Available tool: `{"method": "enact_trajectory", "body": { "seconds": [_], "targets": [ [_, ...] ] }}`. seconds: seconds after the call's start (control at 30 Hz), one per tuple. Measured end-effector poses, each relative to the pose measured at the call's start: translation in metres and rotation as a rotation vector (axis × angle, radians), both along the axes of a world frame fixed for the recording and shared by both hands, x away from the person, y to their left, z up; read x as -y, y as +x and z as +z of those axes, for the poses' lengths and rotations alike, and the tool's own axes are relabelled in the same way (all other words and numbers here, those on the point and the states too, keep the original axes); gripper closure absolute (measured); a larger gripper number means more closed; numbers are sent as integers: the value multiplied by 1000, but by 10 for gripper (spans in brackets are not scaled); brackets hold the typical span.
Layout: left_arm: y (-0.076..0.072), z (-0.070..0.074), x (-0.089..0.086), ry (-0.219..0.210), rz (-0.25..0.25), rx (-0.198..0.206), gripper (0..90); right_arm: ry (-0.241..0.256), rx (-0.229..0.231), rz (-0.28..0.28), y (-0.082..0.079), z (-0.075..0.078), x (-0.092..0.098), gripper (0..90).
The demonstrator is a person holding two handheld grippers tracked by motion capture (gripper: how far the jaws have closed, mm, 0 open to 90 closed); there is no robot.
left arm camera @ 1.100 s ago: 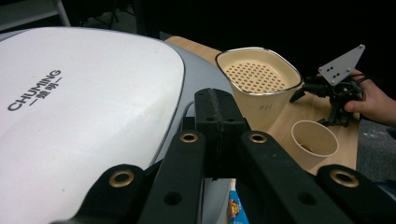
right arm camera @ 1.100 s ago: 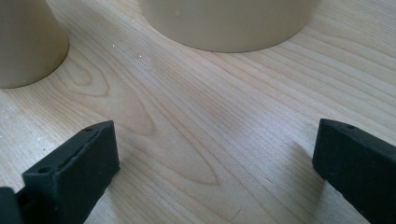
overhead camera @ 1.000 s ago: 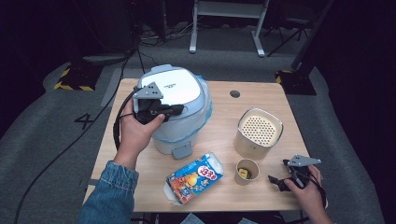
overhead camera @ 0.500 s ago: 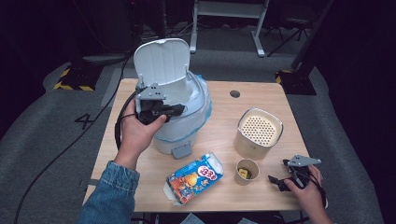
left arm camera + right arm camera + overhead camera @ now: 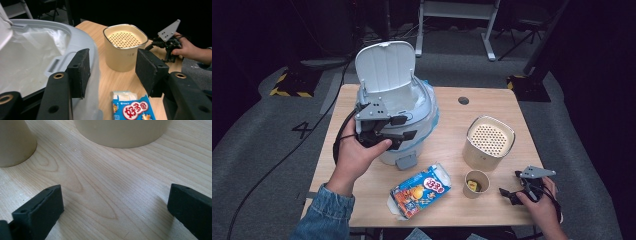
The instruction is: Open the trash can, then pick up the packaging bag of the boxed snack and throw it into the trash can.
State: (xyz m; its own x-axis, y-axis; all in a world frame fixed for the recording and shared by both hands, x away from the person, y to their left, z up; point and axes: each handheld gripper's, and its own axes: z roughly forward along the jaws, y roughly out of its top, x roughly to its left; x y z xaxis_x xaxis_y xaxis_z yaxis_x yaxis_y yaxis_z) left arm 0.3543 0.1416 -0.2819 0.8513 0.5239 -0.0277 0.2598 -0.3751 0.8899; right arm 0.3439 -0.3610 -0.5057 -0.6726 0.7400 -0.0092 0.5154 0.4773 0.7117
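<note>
Left gripper (image 5: 404, 127), jaws spread and empty, sits against the front rim of the bin (image 5: 424, 107), lid upright. Right gripper (image 5: 512, 192) rests open on the table (image 5: 492, 107).

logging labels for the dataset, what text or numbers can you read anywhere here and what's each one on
"好多鱼": red characters on the blue snack box, read in the left gripper view; in the high view the same box shows them too small to read.
"4": painted on the grey floor left of the table.
Other small print on the snack box: blurred, not readable.
Bin, beige canister, paper cup: no text to be seen.
</note>
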Motion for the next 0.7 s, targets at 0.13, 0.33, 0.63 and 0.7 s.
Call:
{"method": "enact_trajectory", "body": {
  "seconds": [0.13,0.33,0.63,0.7],
  "targets": [
    [-7,-8,2,22,17,5,411,0,0,0,0,0,0,7],
    [-23,-25,9,15,-16,-22,369,0,0,0,0,0,0,7],
    [-28,-73,20,56,6,-61,353,0,0,0,0,0,0,7],
    [-26,-84,20,53,18,-81,341,0,0,0,0,0,0,7]
  ]
}}
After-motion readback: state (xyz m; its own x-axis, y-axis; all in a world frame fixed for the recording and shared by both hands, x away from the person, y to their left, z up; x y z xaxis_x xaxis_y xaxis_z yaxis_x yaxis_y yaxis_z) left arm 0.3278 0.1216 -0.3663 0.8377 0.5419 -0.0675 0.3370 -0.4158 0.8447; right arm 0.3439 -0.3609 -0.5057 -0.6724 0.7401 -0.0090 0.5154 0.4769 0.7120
